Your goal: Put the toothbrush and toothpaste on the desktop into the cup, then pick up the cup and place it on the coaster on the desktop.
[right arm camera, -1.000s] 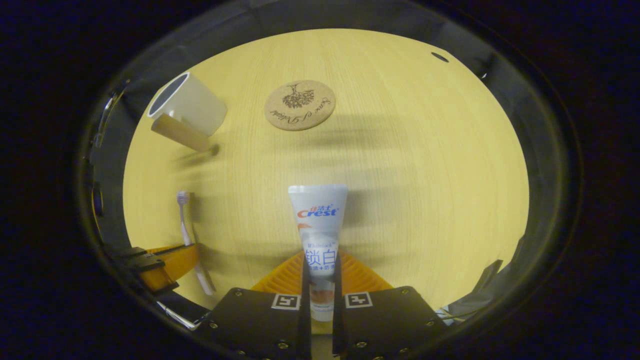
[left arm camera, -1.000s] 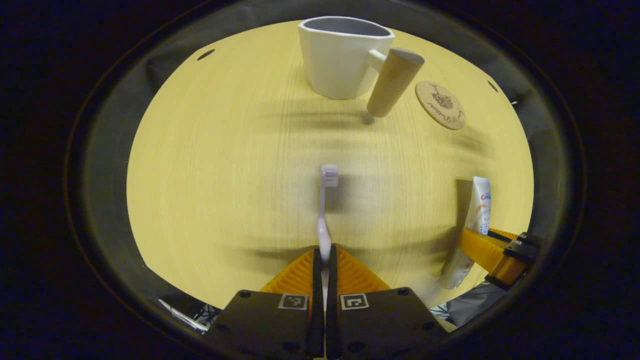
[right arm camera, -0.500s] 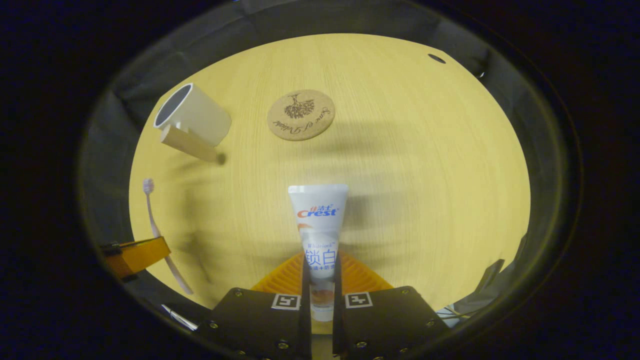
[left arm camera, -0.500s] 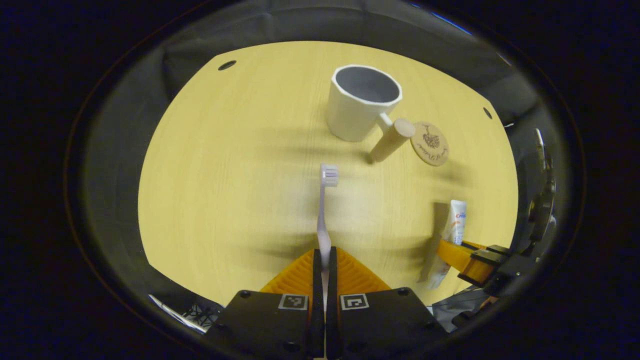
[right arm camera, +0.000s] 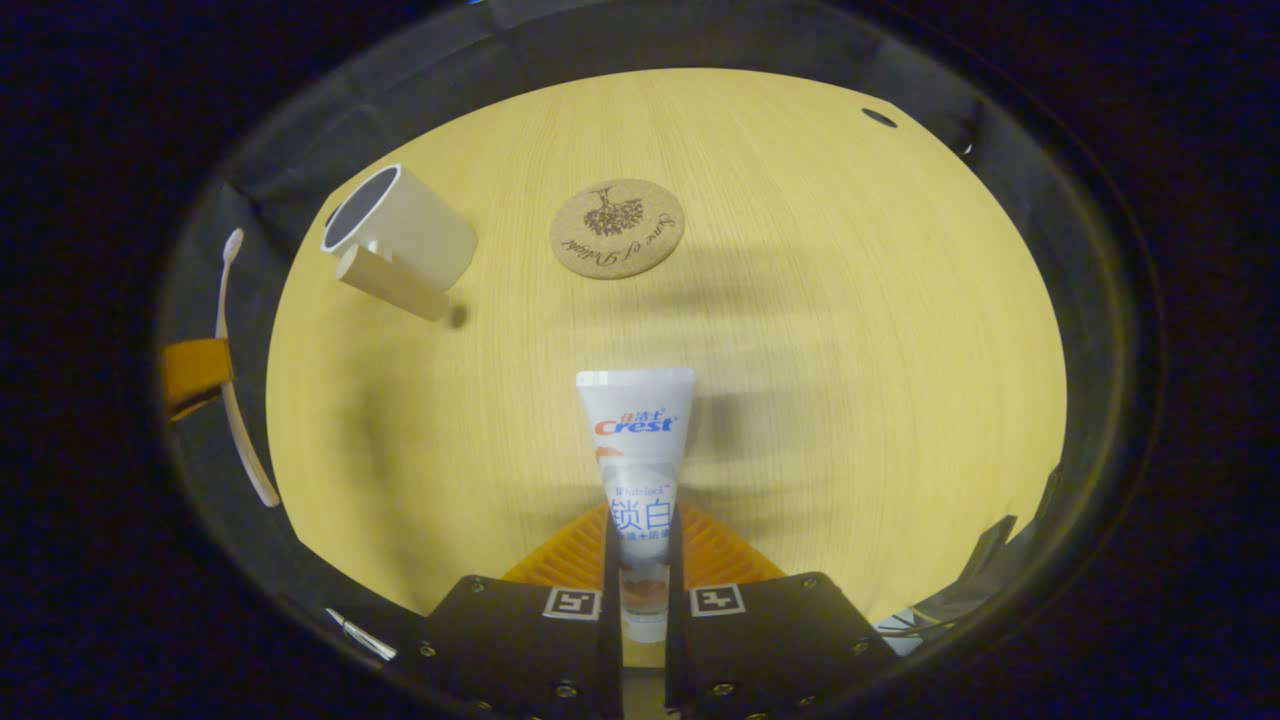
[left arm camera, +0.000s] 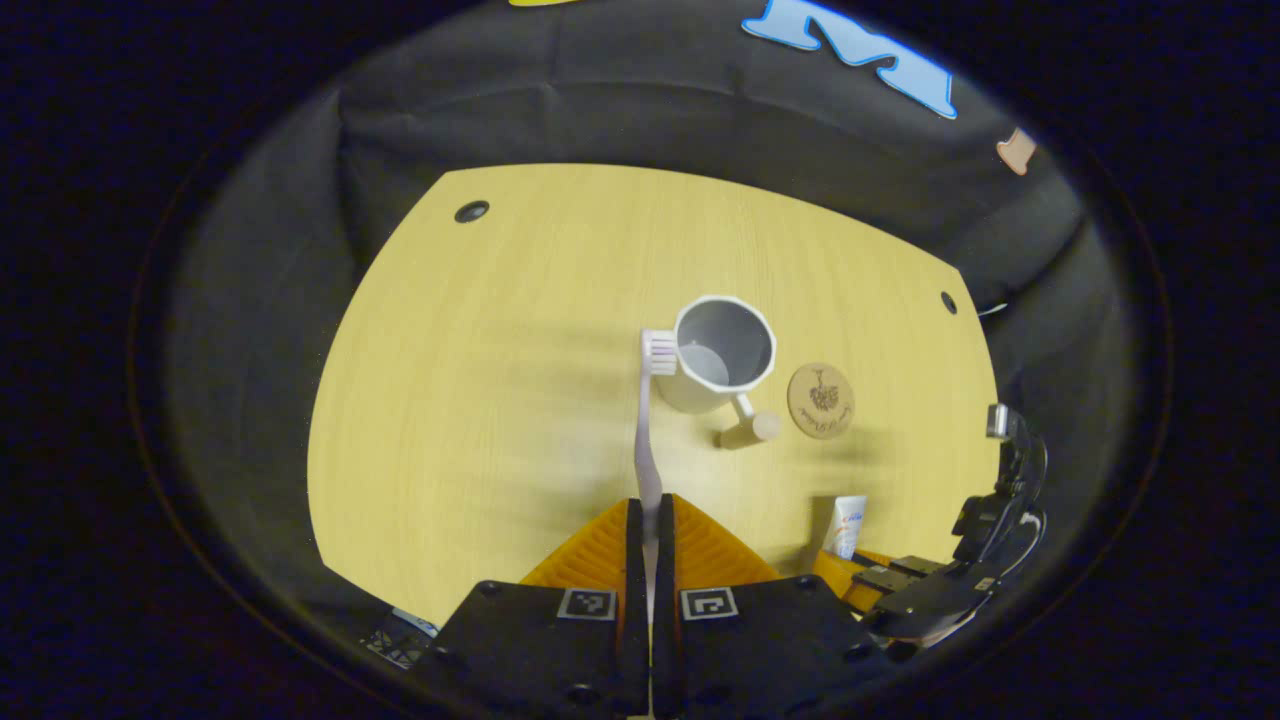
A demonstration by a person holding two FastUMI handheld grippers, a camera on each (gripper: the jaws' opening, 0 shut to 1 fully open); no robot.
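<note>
While both grippers hang above the desktop [left arm camera: 450,400]:
Left gripper [left arm camera: 648,520]: pinching the toothbrush [left arm camera: 650,420].
Right gripper [right arm camera: 640,545]: pinching the toothpaste [right arm camera: 637,440].
Cup [left arm camera: 722,352]: mid-desktop, beside the coaster [left arm camera: 820,400].

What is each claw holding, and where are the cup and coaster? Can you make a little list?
left claw: shut on toothbrush, lifted above the desk
right claw: shut on toothpaste
cup: upright on desk, nothing inside
cup handle: points toward the coaster
coaster: flat on desk, beside cup, bare
</note>
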